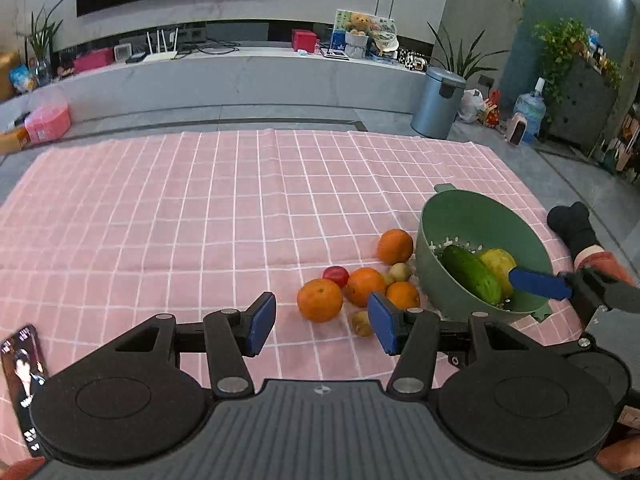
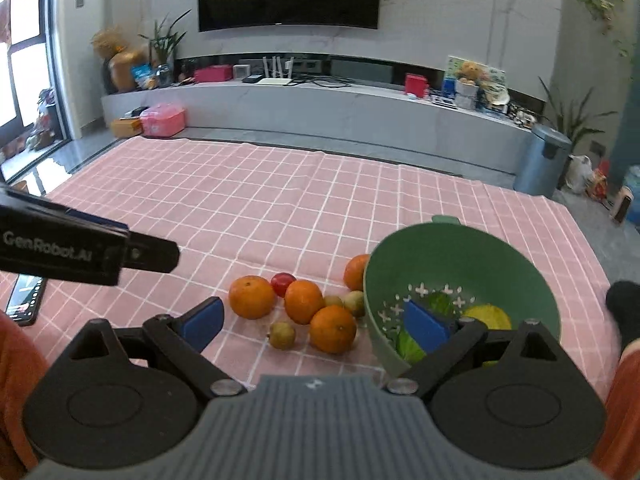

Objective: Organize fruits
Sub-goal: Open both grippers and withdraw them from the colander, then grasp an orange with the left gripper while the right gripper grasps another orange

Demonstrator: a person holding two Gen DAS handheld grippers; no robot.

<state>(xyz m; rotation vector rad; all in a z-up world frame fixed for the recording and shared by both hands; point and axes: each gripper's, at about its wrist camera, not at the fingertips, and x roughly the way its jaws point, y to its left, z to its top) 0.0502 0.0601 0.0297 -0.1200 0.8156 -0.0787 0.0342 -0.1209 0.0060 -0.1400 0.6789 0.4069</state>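
Note:
A green colander bowl (image 1: 440, 240) (image 2: 460, 256) sits on the pink checked cloth and holds a cucumber (image 1: 472, 274) and a yellow fruit (image 1: 498, 262) (image 2: 486, 316). Beside it lie several oranges (image 1: 320, 300) (image 2: 252, 296), a red fruit (image 1: 336, 275) (image 2: 283, 282) and small kiwis (image 1: 362, 323) (image 2: 282, 335). My left gripper (image 1: 322, 322) is open and empty, just in front of the fruit pile. My right gripper (image 2: 316, 324) is open wide; its right finger reaches over the bowl's rim, its left finger is left of the pile.
A phone (image 1: 24, 380) (image 2: 24, 300) lies on the cloth at the near left. The pink checked cloth (image 1: 200, 208) stretches far and left. A person's dark sock (image 1: 570, 224) rests right of the bowl. A grey bin (image 1: 438, 102) stands beyond the cloth.

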